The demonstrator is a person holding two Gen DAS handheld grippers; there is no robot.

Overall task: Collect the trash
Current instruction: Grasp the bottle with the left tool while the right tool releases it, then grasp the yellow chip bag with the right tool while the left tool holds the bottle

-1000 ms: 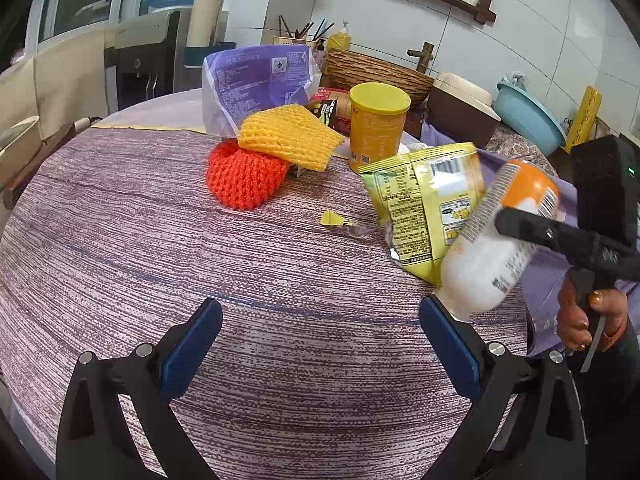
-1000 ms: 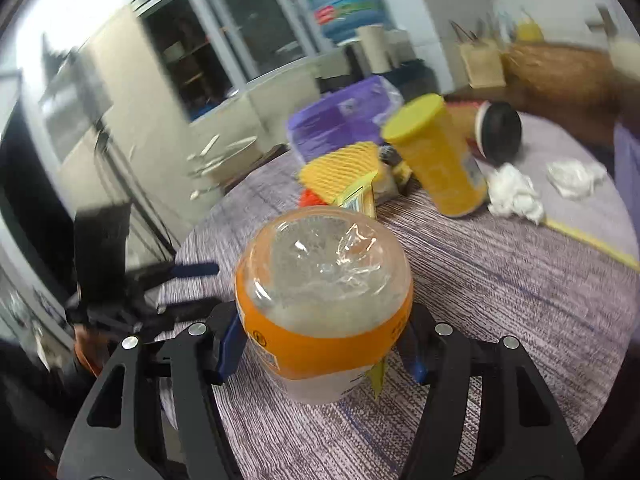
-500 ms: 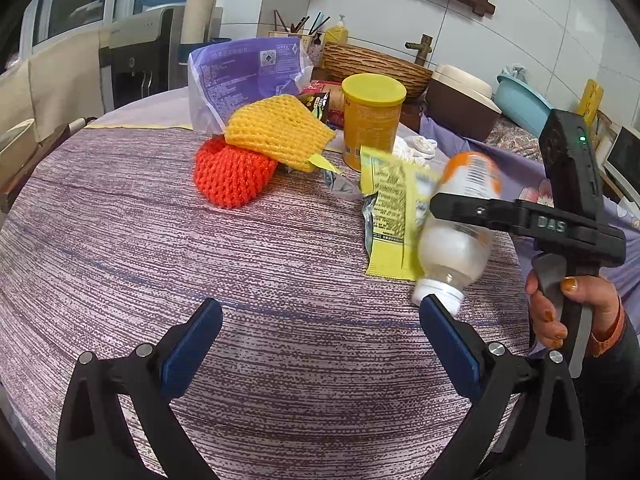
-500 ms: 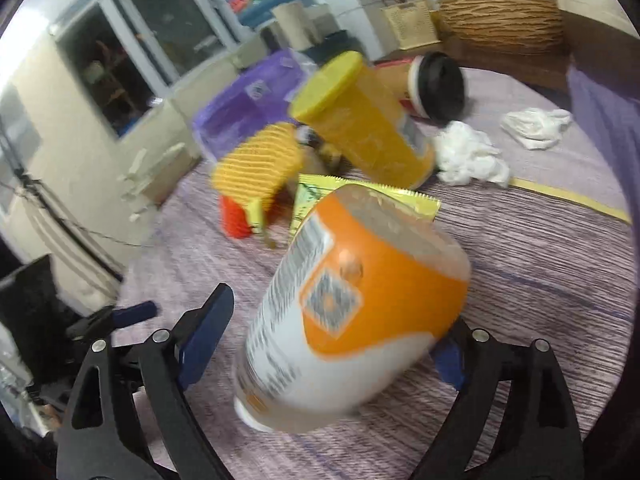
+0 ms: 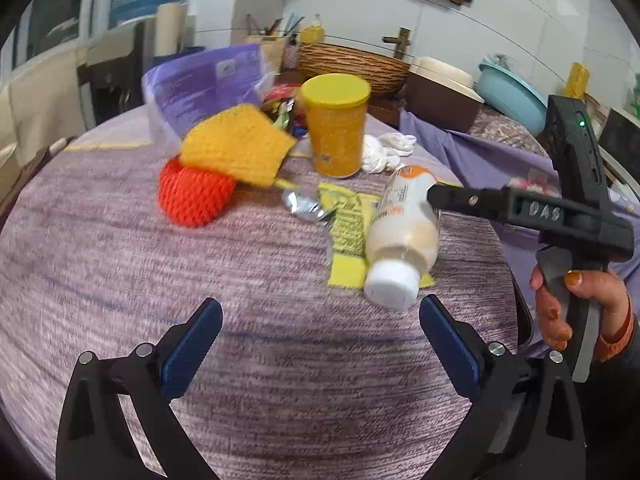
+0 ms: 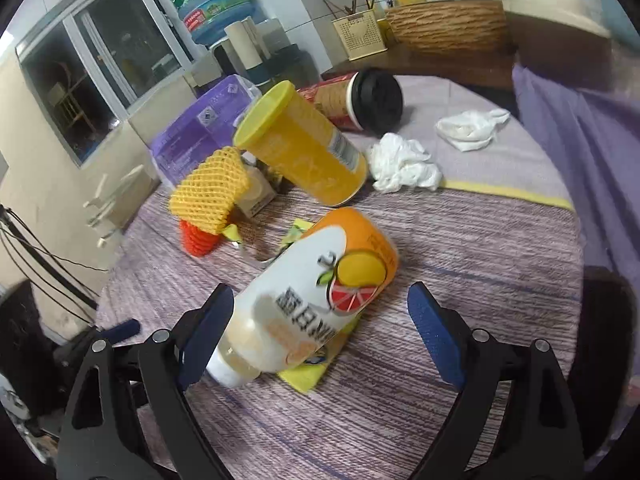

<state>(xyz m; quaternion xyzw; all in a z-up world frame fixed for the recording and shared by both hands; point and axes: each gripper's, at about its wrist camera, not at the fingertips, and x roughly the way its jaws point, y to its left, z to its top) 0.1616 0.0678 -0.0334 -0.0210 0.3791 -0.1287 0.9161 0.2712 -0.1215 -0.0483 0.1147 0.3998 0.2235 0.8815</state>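
The right tongs (image 6: 320, 328) have just been opening and now stand wide apart; the bottle (image 6: 316, 296) lies between them, cap toward the camera, resting on a yellow wrapper (image 5: 348, 220) on the bench (image 5: 120, 280). One pad seems to brush its neck, the other is clear, so it looks released, not held. The left tongs (image 5: 320, 340) are spread and empty over bare cloth near the bench's near edge. Open room lies left and forward of them. Behind stand a yellow can (image 5: 336, 124), orange net (image 5: 196, 192), yellow net (image 5: 236, 148) and tissues (image 6: 404, 164), crowded together.
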